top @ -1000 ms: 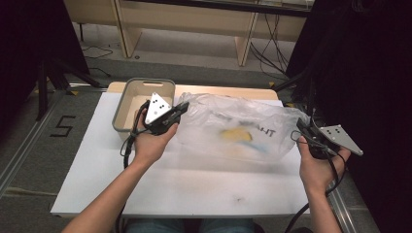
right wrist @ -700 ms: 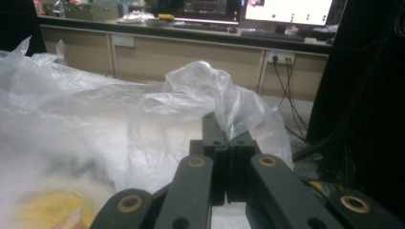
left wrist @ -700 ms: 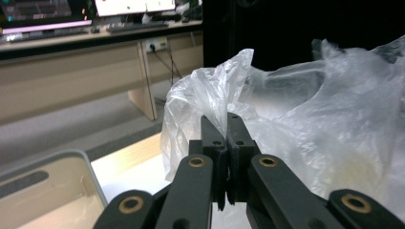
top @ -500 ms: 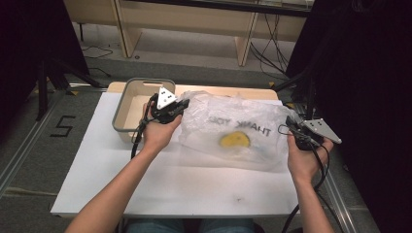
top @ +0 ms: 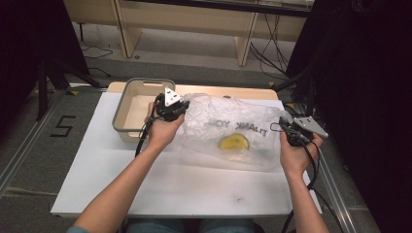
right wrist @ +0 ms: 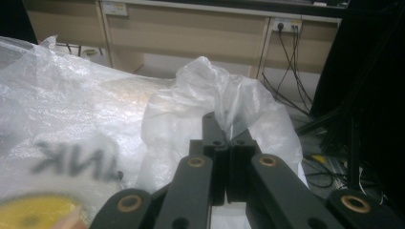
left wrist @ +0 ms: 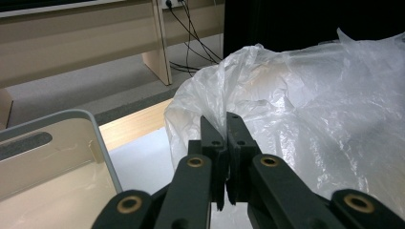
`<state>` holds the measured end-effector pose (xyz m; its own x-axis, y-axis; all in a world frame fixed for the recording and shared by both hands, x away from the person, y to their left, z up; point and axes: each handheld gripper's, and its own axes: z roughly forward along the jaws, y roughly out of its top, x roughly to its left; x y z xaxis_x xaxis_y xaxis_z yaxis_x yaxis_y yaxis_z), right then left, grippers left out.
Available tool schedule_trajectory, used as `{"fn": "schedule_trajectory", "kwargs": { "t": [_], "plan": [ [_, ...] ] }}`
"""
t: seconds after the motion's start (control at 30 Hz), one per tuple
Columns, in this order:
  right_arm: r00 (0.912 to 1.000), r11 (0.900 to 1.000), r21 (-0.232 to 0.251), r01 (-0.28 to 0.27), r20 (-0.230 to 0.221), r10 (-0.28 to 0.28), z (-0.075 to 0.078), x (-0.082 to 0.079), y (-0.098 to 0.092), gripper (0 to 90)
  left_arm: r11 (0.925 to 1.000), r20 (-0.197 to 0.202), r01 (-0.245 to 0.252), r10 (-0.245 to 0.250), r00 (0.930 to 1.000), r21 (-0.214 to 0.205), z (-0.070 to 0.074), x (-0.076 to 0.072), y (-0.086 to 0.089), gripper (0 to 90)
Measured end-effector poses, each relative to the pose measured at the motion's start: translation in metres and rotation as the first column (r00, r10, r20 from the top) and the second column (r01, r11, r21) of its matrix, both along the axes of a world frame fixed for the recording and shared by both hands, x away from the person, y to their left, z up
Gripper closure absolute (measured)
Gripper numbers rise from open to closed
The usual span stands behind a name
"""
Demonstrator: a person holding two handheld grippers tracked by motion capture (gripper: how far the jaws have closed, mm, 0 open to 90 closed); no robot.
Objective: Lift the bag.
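A clear plastic bag [top: 228,128] printed with dark letters lies spread across the white table [top: 121,189], with a yellow round thing [top: 234,142] inside it. My left gripper [top: 180,109] is shut on the bag's left edge [left wrist: 224,102], the film pinched between its black jaws. My right gripper [top: 286,130] is shut on the bag's right edge [right wrist: 224,102]. In the right gripper view the yellow thing [right wrist: 33,212] shows blurred at the lower left behind the bag's lettering. The bag hangs stretched between the two grippers.
A grey-rimmed beige bin [top: 127,114] stands at the table's back left, just beside my left hand; its rim [left wrist: 102,143] shows in the left gripper view. Wooden furniture legs and cables lie on the floor beyond the table. Dark curtains flank both sides.
Both hands have drawn slightly nearer the person with the bag held between them. The yellow thing has settled lower in the bag, toward the table's front.
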<state>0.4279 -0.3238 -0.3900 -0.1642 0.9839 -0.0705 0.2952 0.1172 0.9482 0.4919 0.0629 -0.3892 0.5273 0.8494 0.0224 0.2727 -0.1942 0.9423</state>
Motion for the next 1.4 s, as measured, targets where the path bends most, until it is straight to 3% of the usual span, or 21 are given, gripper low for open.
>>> {"fn": "schedule_trajectory", "kwargs": {
  "t": [0.07,0.3,0.43,0.63,0.8,1.03,1.23,1.4],
  "plan": [
    [1.0000,1.0000,0.000,0.003,-0.005,-0.003,-0.002,0.002,0.000,89.7,1.0000,-0.009,-0.001,0.001,1.0000,0.009,-0.001,0.001,-0.002,81.8],
    [0.9993,0.9998,0.000,0.019,-0.031,-0.019,-0.005,0.008,0.001,89.7,0.9994,0.004,-0.032,0.032,0.9995,0.013,0.002,0.000,-0.005,45.7],
    [0.9985,0.9995,-0.001,0.031,-0.046,-0.031,-0.007,0.010,0.001,89.7,0.9983,0.001,-0.052,0.052,0.9986,-0.027,0.006,-0.003,-0.003,37.5],
    [0.9975,0.9990,-0.002,0.045,-0.054,-0.045,-0.009,0.015,0.000,89.6,0.9964,-0.008,-0.054,0.054,0.9985,-0.065,0.012,-0.010,-0.001,35.3],
    [0.9962,0.9982,-0.004,0.059,-0.064,-0.059,-0.012,0.020,-0.001,87.4,0.9975,-0.006,-0.034,0.033,0.9994,-0.063,0.015,-0.019,-0.003,35.4],
    [0.9968,0.9993,-0.004,0.036,-0.072,-0.036,-0.014,0.027,-0.004,65.9,0.9980,0.000,-0.040,0.040,0.9992,-0.049,0.013,-0.021,-0.004,35.0],
    [0.9984,0.9992,-0.008,0.039,-0.040,-0.039,-0.011,0.029,-0.009,44.7,0.9990,-0.008,-0.028,0.028,0.9996,-0.035,0.010,-0.021,-0.009,35.1],
    [0.9975,0.9962,-0.051,0.071,-0.001,-0.071,-0.005,0.028,-0.012,29.5,0.9995,-0.006,-0.020,0.020,0.9998,-0.022,0.008,-0.022,-0.014,35.3]
  ]
}}
